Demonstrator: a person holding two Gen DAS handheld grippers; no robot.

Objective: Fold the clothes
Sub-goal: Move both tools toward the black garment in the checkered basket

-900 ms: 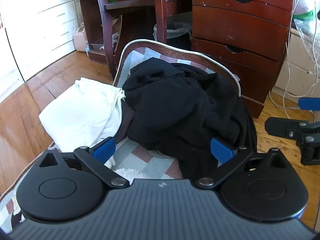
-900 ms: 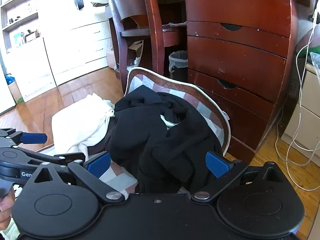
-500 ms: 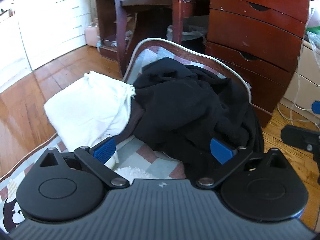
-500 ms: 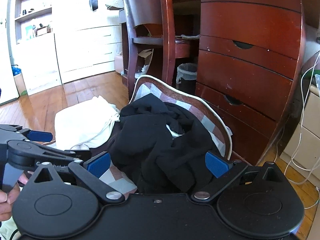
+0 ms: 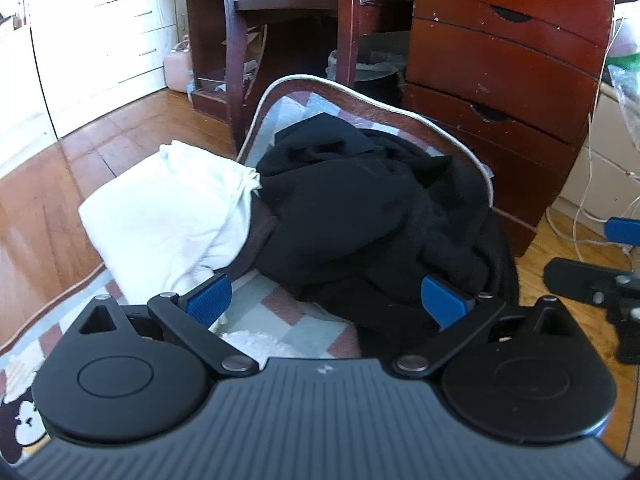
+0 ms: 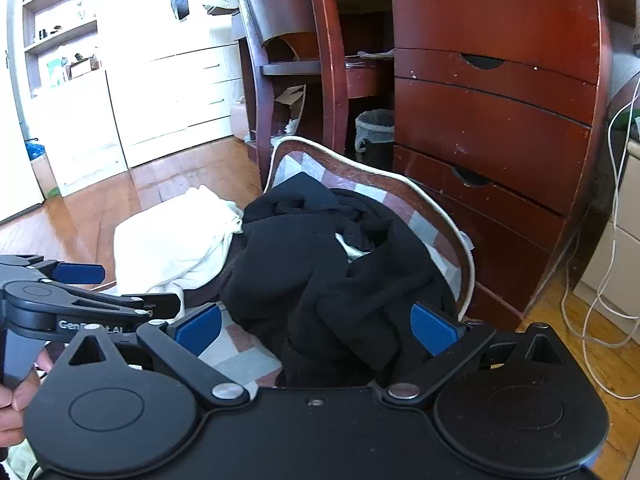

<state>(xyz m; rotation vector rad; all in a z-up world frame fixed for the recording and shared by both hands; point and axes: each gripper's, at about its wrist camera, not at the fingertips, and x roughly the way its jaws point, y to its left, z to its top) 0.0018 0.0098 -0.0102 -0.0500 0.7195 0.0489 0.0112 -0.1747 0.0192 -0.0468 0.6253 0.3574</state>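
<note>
Wooden floorboards run under a checked mat with pale piping along its curled far edge, which stands against a dark red chest of drawers. Left of the chest, a matching desk with a shelf shelters a lined waste bin. White drawer units fill the bright wall on the left, and white cables hang down and trail over the floor at the right.

On the mat lies a crumpled black garment, heaped in loose folds with its near edge reaching down toward both cameras. In the right wrist view a scrap of pale cloth shows in a hollow of the heap. Touching its left side is a folded white garment, lying partly on the mat and partly over its edge.

The left gripper hangs just above the near part of the mat, its blue-padded fingers spread wide with nothing between them; the right-hand pad is in front of the black cloth, and whether it touches is unclear. The right gripper is likewise spread apart and empty, hovering over the near folds of the black garment. Each gripper shows at the edge of the other's view, and a hand grips the left tool's handle at the lower left of the right wrist view.
</note>
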